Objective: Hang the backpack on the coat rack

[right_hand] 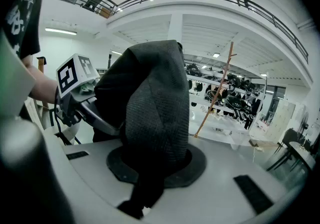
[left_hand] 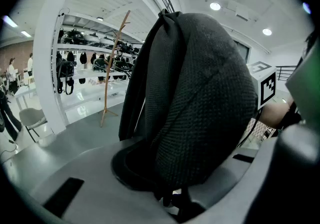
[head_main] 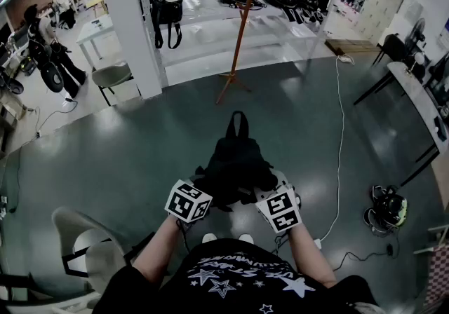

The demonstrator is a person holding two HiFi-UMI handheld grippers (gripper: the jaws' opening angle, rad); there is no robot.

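Carrying is the step in hand, as we judge it: the black backpack (head_main: pixel 235 162) hangs off the floor between our two grippers, well short of the coat rack (head_main: pixel 242 25) and on the near side of it, with its top handle loop (head_main: pixel 238 123) pointing toward the rack. The left gripper (head_main: pixel 188 202) has its jaws pinched on padded mesh fabric of the backpack, and the right gripper (head_main: pixel 280 211) pinches the same kind of fabric on the other side, so neither stands spread. To do this well, we should walk straight toward the rack with both pinches firm and the bag level between them. Just before the rack we should raise it until the handle loop sits above one of the upper branches. The rack is a slender wooden pole on thin splayed feet (head_main: pixel 231 83), so we would lower the loop over a branch gently rather than push against the pole, which looks easy to tip. A white cable (head_main: pixel 340 130) lies on the floor to the right of the rack; our path should stay clear of it.
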